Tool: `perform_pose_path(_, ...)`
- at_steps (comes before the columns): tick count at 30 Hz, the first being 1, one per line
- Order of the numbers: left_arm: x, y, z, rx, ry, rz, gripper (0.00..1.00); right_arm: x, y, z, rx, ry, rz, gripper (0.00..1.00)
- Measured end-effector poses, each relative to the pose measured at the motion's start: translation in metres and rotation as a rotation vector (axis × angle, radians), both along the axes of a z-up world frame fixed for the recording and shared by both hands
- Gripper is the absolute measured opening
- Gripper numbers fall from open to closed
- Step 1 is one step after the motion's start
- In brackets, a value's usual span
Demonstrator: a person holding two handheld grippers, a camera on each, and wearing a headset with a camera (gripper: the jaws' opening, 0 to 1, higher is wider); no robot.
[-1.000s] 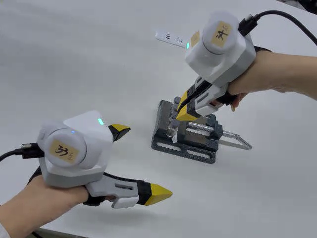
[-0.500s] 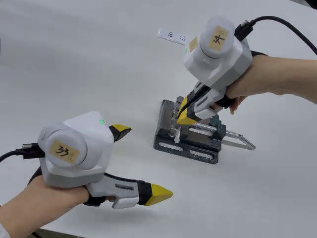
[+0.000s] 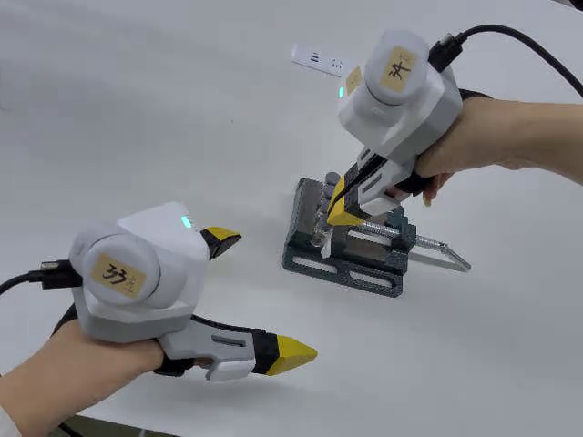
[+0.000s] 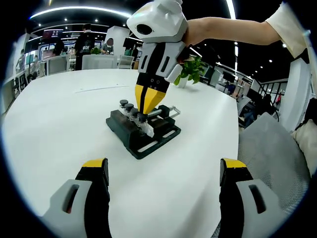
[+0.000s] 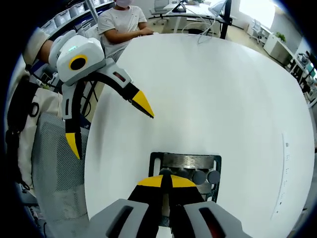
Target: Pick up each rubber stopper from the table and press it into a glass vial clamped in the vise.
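You're holding your right claw (image 3: 339,211) pinched shut, tips right at the row of vials (image 4: 132,111) clamped in the vise (image 3: 351,259), some wearing stoppers (image 5: 200,176). Your left claw (image 3: 260,293) is hovering wide open, well apart.

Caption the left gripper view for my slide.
Right gripper, jaws shut, over vials clamped in the vise; left gripper open.

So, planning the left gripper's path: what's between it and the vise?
Nothing: in the left gripper view, bare table runs from the left gripper to the vise.
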State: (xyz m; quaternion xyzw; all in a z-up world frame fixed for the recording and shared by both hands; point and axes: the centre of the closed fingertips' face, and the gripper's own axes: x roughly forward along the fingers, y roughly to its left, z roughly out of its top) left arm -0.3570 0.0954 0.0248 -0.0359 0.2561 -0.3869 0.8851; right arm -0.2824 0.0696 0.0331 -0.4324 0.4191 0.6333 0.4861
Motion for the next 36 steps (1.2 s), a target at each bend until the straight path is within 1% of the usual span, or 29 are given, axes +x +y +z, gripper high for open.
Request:
perform_pose_path(6, 0.000, 0.000, -0.001, -0.005, 0.003, 0.007, 0.92, -0.001, 0.001, -0.001, -0.047, 0.003, 0.026, 0.00)
perform_pose_path(7, 0.000, 0.000, -0.001, -0.006, 0.003, 0.008, 0.92, 0.001, 0.001, -0.002, -0.053, 0.006, 0.018, 0.00)
perform_pose_path(9, 0.001, 0.002, -0.002, -0.005, 0.004, 0.012, 0.92, 0.001, 0.000, -0.001, -0.060, 0.005, 0.031, 0.00)
perform_pose_path(10, 0.001, 0.001, -0.002, -0.006, 0.004, 0.014, 0.92, 0.001, 0.000, -0.001, -0.064, 0.007, 0.023, 0.00)
perform_pose_path(12, 0.002, 0.001, -0.002, -0.009, 0.004, 0.018, 0.92, -0.001, -0.002, -0.001, -0.059, 0.004, 0.042, 0.00)
perform_pose_path(13, 0.002, 0.002, -0.002, -0.008, 0.005, 0.019, 0.92, -0.001, -0.002, -0.001, -0.059, 0.010, 0.027, 0.00)
perform_pose_path(15, 0.003, 0.002, -0.002, -0.010, 0.005, 0.021, 0.92, 0.000, -0.002, -0.002, -0.057, 0.016, 0.030, 0.00)
perform_pose_path(16, 0.004, 0.001, -0.002, -0.012, 0.006, 0.023, 0.92, 0.000, -0.002, -0.002, -0.059, 0.020, 0.015, 0.00)
perform_pose_path(18, 0.004, 0.002, -0.002, -0.011, 0.005, 0.024, 0.92, -0.002, -0.002, -0.002, -0.057, 0.018, 0.022, 0.00)
perform_pose_path(21, 0.005, 0.001, -0.002, -0.017, 0.006, 0.029, 0.92, -0.002, -0.002, -0.002, -0.062, 0.009, 0.017, 0.00)
perform_pose_path(22, 0.006, 0.001, -0.002, -0.018, 0.006, 0.028, 0.92, -0.002, -0.002, -0.001, -0.063, 0.005, 0.029, 0.00)
perform_pose_path(24, 0.007, 0.000, -0.003, -0.016, 0.007, 0.026, 0.92, -0.005, -0.001, -0.001, -0.070, -0.001, 0.025, 0.00)
perform_pose_path(27, 0.008, -0.001, -0.002, -0.020, 0.004, 0.026, 0.92, -0.005, -0.002, -0.002, -0.080, -0.018, 0.036, 0.00)
perform_pose_path(29, 0.010, -0.002, 0.000, -0.020, 0.001, 0.025, 0.92, -0.005, -0.002, -0.002, -0.085, -0.020, 0.016, 0.00)
perform_pose_path(32, 0.013, -0.002, 0.003, -0.027, -0.007, 0.032, 0.92, -0.003, -0.003, -0.002, -0.075, -0.025, 0.008, 0.00)
perform_pose_path(33, 0.013, -0.002, 0.003, -0.028, -0.005, 0.032, 0.92, -0.004, -0.003, -0.002, -0.071, -0.019, -0.005, 0.00)
perform_pose_path(36, 0.013, -0.001, 0.002, -0.029, -0.006, 0.034, 0.92, -0.003, -0.003, -0.003, -0.072, -0.021, -0.014, 0.00)
